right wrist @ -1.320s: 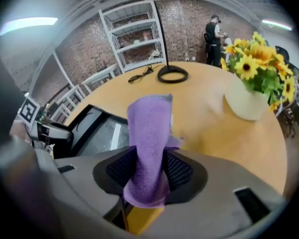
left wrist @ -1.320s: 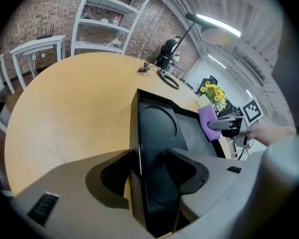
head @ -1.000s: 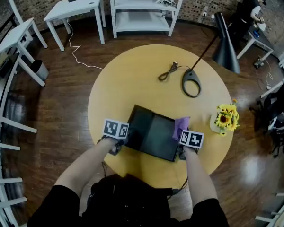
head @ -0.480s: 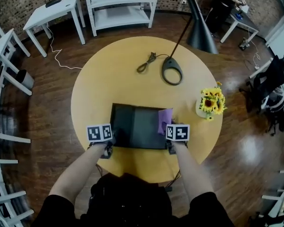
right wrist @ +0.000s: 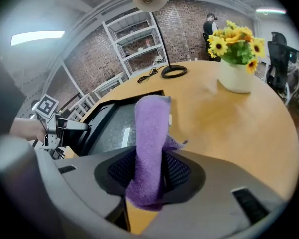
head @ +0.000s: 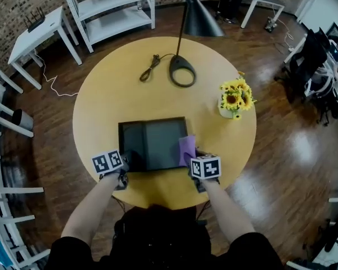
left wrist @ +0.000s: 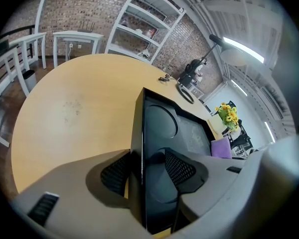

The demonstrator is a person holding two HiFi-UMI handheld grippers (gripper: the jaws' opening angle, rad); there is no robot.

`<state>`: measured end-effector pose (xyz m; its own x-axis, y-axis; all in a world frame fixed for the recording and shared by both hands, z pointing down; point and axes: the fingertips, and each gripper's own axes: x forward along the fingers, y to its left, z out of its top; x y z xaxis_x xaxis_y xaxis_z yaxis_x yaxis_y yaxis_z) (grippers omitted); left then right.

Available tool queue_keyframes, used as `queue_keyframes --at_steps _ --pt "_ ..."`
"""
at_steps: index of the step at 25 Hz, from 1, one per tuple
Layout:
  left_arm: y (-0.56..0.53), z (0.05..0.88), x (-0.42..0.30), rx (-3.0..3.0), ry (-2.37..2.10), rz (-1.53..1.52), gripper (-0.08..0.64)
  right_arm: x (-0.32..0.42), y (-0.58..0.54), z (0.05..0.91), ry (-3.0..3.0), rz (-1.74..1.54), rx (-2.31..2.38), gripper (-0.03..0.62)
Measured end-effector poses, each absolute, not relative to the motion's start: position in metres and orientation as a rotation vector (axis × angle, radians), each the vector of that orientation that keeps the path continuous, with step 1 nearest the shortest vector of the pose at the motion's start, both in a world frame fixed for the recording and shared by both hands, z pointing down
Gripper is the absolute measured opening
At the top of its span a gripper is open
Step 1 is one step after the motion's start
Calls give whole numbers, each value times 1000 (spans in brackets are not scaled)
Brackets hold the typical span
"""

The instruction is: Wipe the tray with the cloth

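Note:
A black tray point(head: 149, 142) with moulded compartments lies on the round wooden table point(head: 112, 94), near its front edge. My left gripper point(head: 124, 164) is shut on the tray's near left rim; in the left gripper view the pads point(left wrist: 178, 167) pinch the rim of the tray point(left wrist: 189, 131). My right gripper point(head: 192, 158) is shut on a purple cloth point(head: 186, 148) that hangs over the tray's right edge near the front corner. In the right gripper view the cloth point(right wrist: 150, 133) stands up between the jaws of the right gripper point(right wrist: 149, 176), beside the tray point(right wrist: 112, 128).
A vase of yellow flowers point(head: 232, 99) stands to the right of the tray. A black floor lamp's base point(head: 182, 72) and its cord point(head: 151, 67) lie on the far side of the table. White shelving point(head: 110, 7) and tables ring the room.
The view has swung, and the tray now lies squarer to me. My right gripper has slid along the tray's right edge with the cloth. The left gripper keeps its hold on the rim.

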<state>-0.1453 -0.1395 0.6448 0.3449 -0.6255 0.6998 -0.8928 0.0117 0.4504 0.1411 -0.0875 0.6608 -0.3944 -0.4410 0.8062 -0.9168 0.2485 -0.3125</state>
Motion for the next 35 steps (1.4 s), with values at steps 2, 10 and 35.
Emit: queue_keyframes --at_steps 2,10,35 --pt "-138 644 -139 1703 -1349 373 210 147 -76 660 -1950 1088 1247 153" --pt "-135 642 -126 1741 -1340 378 206 157 -70 662 -1951 1044 1235 129" --pt "-16 658 -58 1217 -1515 3 108 136 -229 664 -1930 394 740 117"
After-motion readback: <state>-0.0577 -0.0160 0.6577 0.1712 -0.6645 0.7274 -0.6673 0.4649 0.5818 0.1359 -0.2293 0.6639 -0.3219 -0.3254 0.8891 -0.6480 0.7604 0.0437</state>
